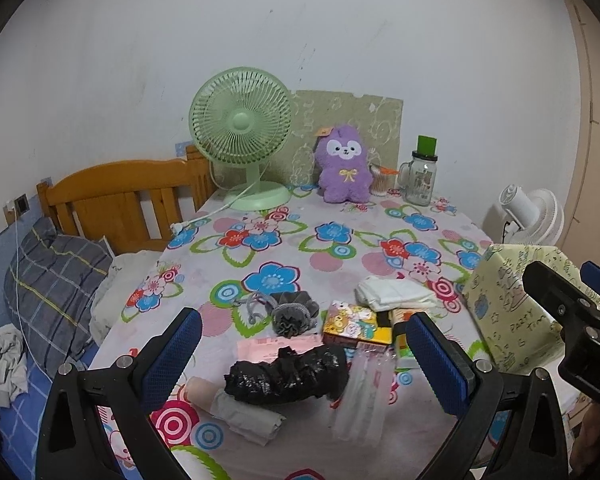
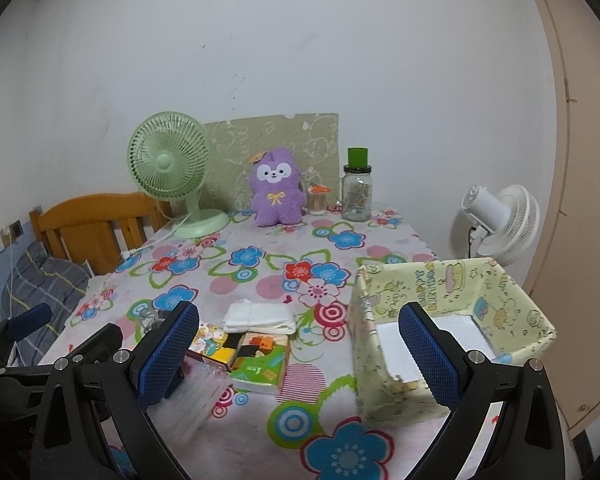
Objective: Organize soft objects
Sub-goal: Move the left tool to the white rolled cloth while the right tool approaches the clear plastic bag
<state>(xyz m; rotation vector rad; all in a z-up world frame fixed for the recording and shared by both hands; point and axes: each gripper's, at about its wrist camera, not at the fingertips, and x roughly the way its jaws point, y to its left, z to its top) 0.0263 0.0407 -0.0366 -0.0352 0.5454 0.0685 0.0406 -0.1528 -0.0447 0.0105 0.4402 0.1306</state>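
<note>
mostly crinkly black plastic bag (image 1: 286,376)

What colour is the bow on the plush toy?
Yellow, on the purple plush toy; clearest in the left wrist view.

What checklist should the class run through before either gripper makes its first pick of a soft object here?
1. Left gripper open, nothing held: ok.
2. Right gripper open, nothing held: ok.
3. Yellow storage box upright, opening up, only a white liner visible inside: ok.
4. Soft items in view: black plastic bag roll, grey mesh sponge, folded white cloth: ok.
5. Nothing lying on the black roll: ok.
6. Purple plush within reach at the far edge: cannot tell.
</note>
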